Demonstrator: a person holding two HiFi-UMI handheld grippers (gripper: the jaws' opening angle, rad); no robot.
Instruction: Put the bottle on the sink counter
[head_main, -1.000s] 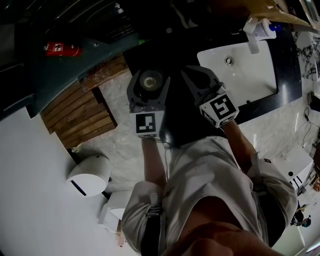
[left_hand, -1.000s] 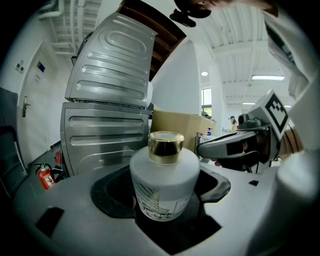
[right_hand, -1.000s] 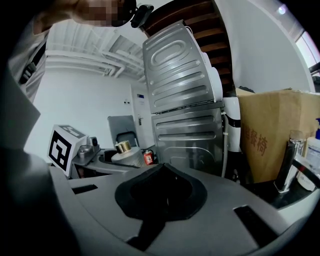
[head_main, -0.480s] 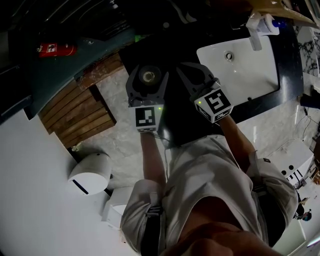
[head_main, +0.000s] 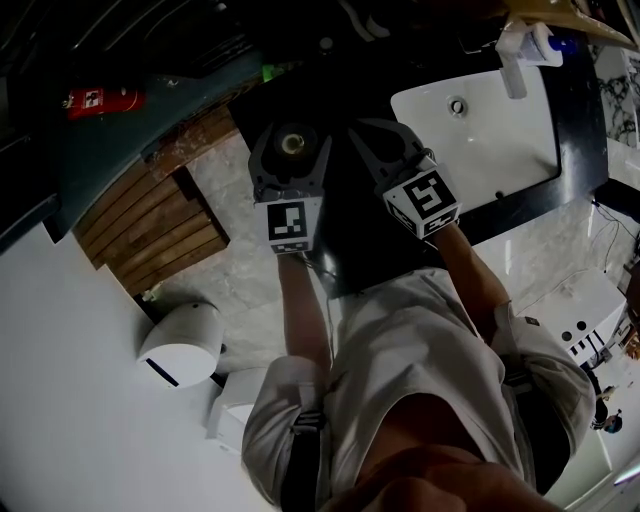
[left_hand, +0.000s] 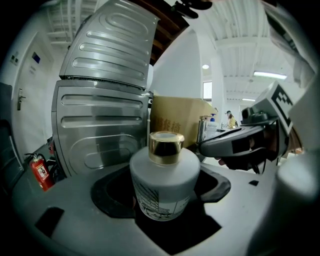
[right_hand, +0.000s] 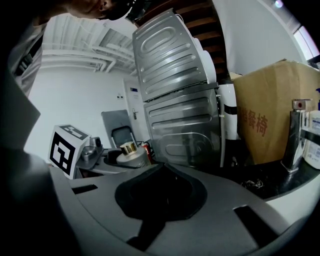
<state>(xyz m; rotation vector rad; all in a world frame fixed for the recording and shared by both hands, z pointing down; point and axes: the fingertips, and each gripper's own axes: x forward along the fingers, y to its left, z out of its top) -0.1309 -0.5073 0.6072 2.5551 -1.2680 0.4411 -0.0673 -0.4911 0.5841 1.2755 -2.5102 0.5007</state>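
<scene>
Left gripper (head_main: 290, 150) clenched on the squat round frosted-white bottle with a gold cap (left_hand: 165, 182), jaws pressed on both sides of the body, the bottle sitting deep between them. Right gripper (head_main: 372, 138) closed, jaws together, nothing between them. It sits just beside the left gripper, the tips of both pointing the same way, away from the person. The bottle is held in the air, not on the black sink counter (head_main: 578, 110). In the head view it is well left of the white rectangular basin (head_main: 500, 140), near the counter's left end, over dim ground I can't make out. A chrome faucet (right_hand: 294, 135) stands at the counter's back edge, with a brown cardboard box with red print (right_hand: 265, 110) behind it and a white spray bottle (head_main: 522, 48) near the counter's far corner. In the room there is a grey marble floor (head_main: 250, 280), a slatted wooden floor mat (head_main: 150, 225), a white cylindrical bin (head_main: 180, 345), a red fire extinguisher (head_main: 100, 99) lying far left, and a tall ribbed silver metal panel (left_hand: 100, 125) behind the bottle. The bottle is upright, long axis vertical, gold cap up toward the head camera. Its printed line-drawing label faces the left gripper's camera.
</scene>
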